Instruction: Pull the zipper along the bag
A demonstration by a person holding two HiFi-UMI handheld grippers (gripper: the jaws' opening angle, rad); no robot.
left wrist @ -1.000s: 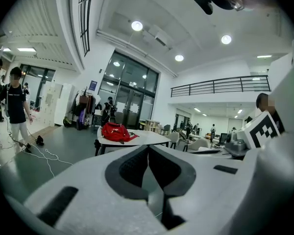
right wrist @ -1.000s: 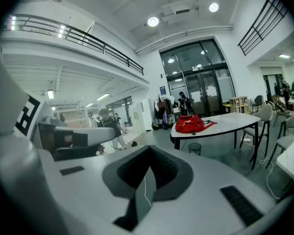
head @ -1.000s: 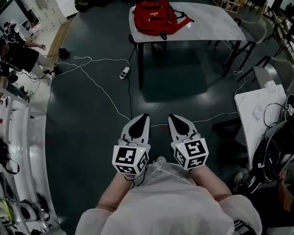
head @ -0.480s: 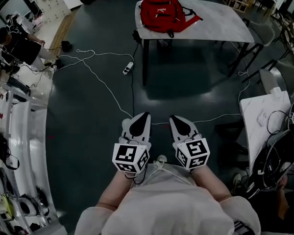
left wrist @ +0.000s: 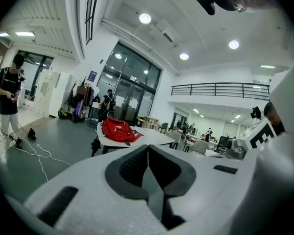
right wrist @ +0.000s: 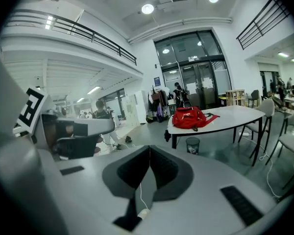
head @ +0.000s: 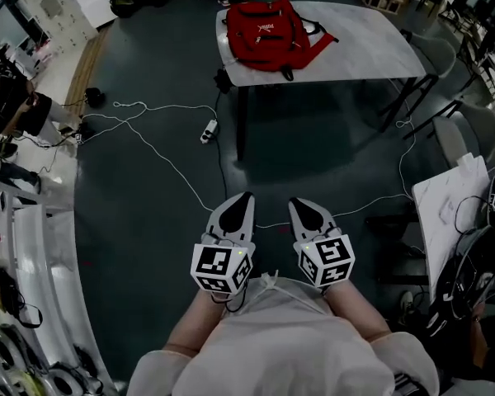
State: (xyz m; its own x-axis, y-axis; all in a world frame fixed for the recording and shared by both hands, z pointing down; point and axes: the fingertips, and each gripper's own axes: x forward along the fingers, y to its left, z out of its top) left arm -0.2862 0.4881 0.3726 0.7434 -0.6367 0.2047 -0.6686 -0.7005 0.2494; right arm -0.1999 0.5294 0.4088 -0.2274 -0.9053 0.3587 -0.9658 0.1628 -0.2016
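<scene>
I hold my left claw (head: 241, 198) and my right claw (head: 300, 205) side by side low in front of my body, close together but not touching, both pointing forward over the dark floor (head: 148, 221). In the left gripper view the left claw (left wrist: 148, 148) has its jaws pressed together tip to tip, with nothing caught between them. The right gripper view shows the same of the right claw (right wrist: 149, 150): jaws closed on each other and empty, with only a thin white cord showing through the gap behind them. The bag (head: 268, 30) is red and lies on the near left part of a white worktop (head: 363, 40), well apart from both claws, across a stretch of floor. Its straps trail to the right over the top. From the left claw the bag (left wrist: 116, 129) sits just above and left of the closed tips, on the worktop (left wrist: 152, 137). From the right claw it (right wrist: 190, 117) sits above and to the right, on the worktop (right wrist: 235, 114), with a small bin (right wrist: 192, 145) standing on the floor under it. A white cable (head: 161, 139) winds over the floor between me and the worktop, and a power strip (head: 208, 127) lies near the worktop's leg. A person (left wrist: 10, 99) stands far off at the left.
</scene>
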